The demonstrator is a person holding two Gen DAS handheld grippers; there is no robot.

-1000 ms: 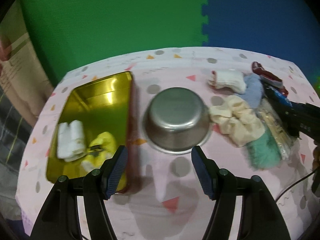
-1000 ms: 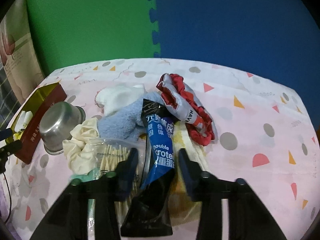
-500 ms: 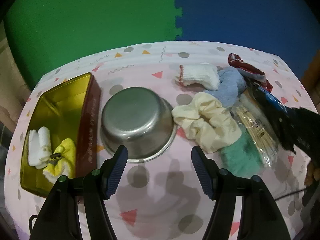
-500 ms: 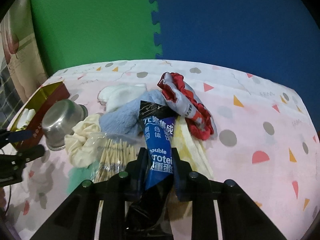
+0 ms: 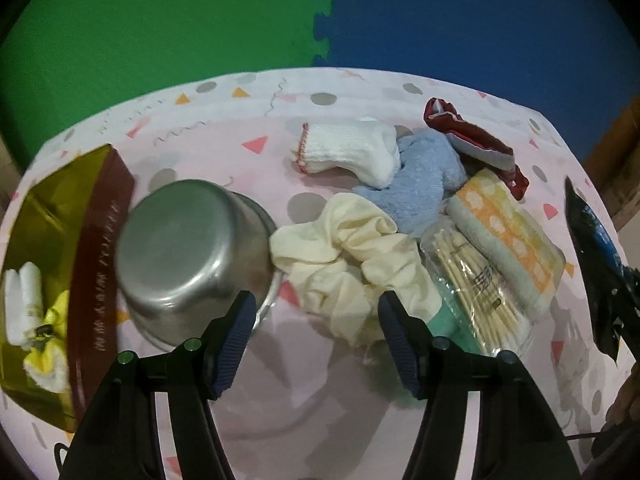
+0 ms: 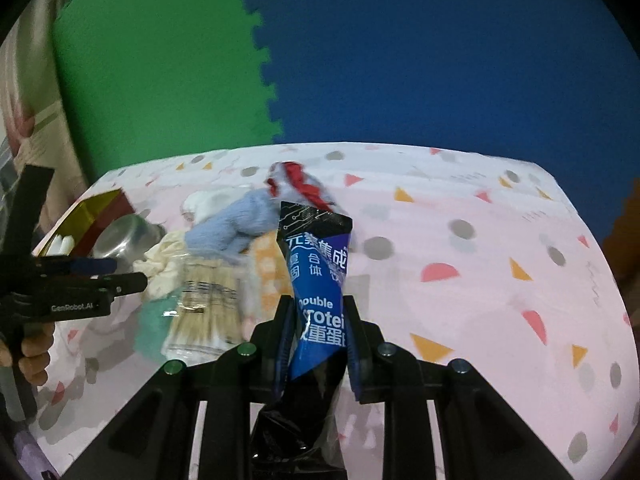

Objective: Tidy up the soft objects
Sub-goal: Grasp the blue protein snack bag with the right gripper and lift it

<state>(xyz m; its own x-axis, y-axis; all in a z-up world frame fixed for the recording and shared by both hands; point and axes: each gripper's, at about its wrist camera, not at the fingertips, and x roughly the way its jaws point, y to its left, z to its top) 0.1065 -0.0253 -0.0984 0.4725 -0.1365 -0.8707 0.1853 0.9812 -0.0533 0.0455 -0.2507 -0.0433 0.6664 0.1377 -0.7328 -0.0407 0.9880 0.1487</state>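
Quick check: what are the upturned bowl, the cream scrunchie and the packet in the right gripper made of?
Upturned bowl: likely stainless steel, brushed grey with soft reflections. Cream scrunchie: matte woven fabric, gathered into soft folds. Packet: glossy plastic or foil film, printed blue and black, creased where the right gripper pinches it.

Black handheld claws with blue ribbed pads

Each claw, left [image 5: 314, 338] and right [image 6: 318, 344], has black angular arms, round silvery-green screws and blue ribbed pads [image 5: 236, 340]; white "GenRobot.AI" lettering marks the left one's side.

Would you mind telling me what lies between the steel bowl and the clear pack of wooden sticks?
In the left wrist view, the cream scrunchie lies between the overturned steel bowl and the pack of sticks, touching both.
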